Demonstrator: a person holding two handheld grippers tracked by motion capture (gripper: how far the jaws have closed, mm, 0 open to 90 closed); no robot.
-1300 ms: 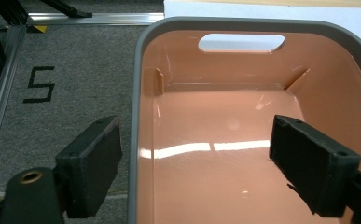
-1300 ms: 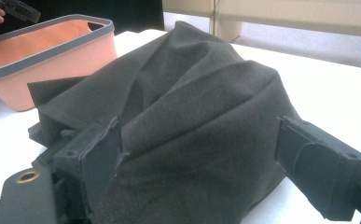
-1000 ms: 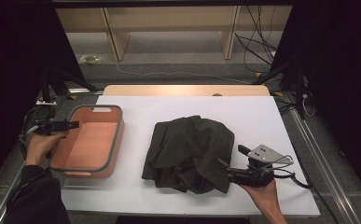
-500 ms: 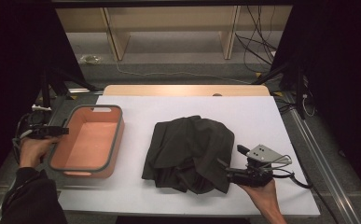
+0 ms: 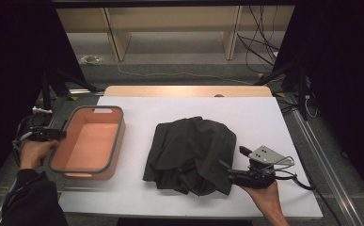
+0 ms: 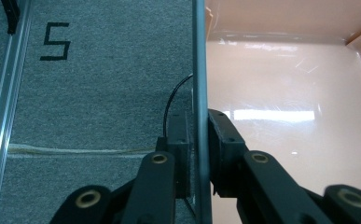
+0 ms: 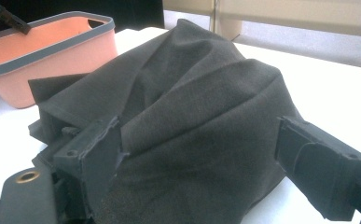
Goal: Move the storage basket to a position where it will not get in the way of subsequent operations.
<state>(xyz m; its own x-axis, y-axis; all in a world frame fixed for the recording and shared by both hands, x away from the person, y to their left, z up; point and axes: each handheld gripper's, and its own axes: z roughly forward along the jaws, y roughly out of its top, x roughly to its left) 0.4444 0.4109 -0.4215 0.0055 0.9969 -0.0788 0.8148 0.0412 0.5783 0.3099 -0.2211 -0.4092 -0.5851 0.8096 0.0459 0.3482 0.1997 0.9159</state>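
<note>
Salmon bin (image 5: 88, 143) stands at the counter's (image 5: 264, 117) left side. Left claw (image 5: 52, 134) has just closed onto its left rim, where earlier it was open. Right claw (image 5: 231, 173) gapes around the dark garment (image 5: 191, 153); bin now steadied.

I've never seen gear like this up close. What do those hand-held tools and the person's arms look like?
Both are black, two-jawed tools. The left tool has flat rectangular pads on bars pinned with brass-coloured rivets. The right tool carries a grey three-cornered plate with small dots on top and trails a black cable; its jaws are blocky black pads. The left arm wears a dark sleeve; the right forearm is uncovered.
</note>
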